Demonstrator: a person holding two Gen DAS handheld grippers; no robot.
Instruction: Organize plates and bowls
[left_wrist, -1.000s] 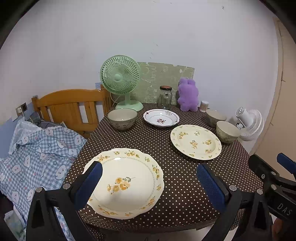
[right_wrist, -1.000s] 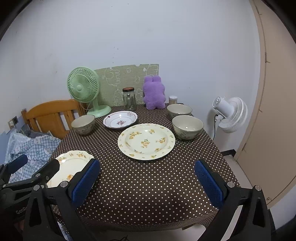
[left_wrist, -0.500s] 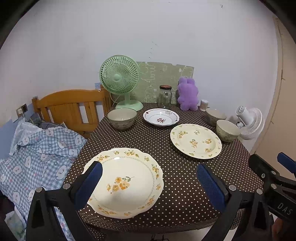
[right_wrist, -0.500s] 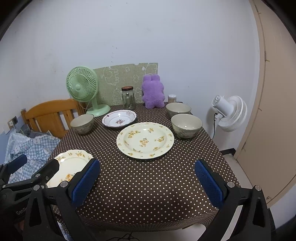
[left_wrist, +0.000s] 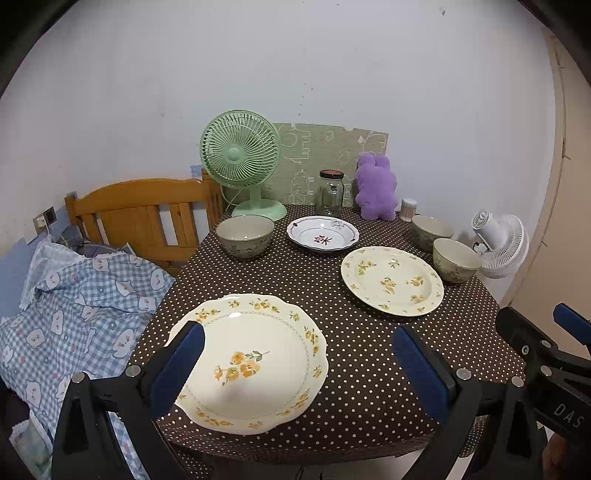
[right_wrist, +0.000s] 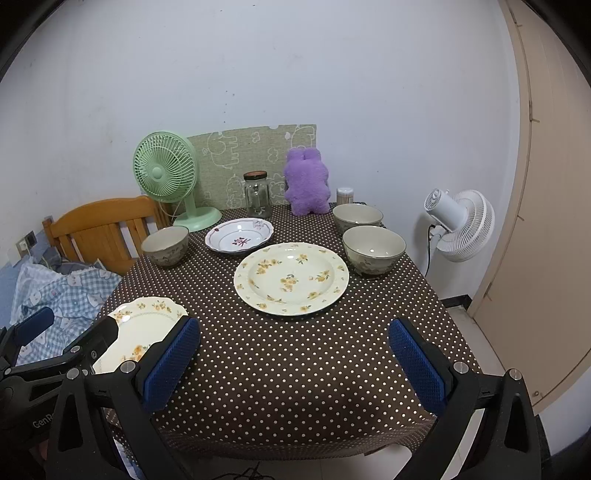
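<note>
On the brown dotted tablecloth (left_wrist: 351, 354) lie a scalloped cream plate with yellow flowers (left_wrist: 251, 362) near the front left corner, a round yellow-flowered plate (left_wrist: 391, 280) (right_wrist: 291, 277), and a white red-patterned dish (left_wrist: 323, 234) (right_wrist: 240, 240). One bowl (left_wrist: 244, 236) (right_wrist: 165, 245) stands at the left; two bowls (right_wrist: 373, 251) (right_wrist: 357, 218) stand at the right. My left gripper (left_wrist: 297, 365) is open above the scalloped plate's near edge, holding nothing. My right gripper (right_wrist: 293, 363) is open over the front of the cloth, empty.
A green fan (left_wrist: 240, 158), glass jar (left_wrist: 330, 194), purple plush (left_wrist: 375, 190) and a small toothpick holder (right_wrist: 344, 195) line the back of the table. A wooden chair (left_wrist: 140, 214) and checked bedding (left_wrist: 74, 302) are at the left; a white fan (right_wrist: 461, 225) and a door at the right.
Both views have shifted only slightly; the table and dishes sit a touch lower and nearer. Nothing on the table has moved, and both grippers have stayed open.
</note>
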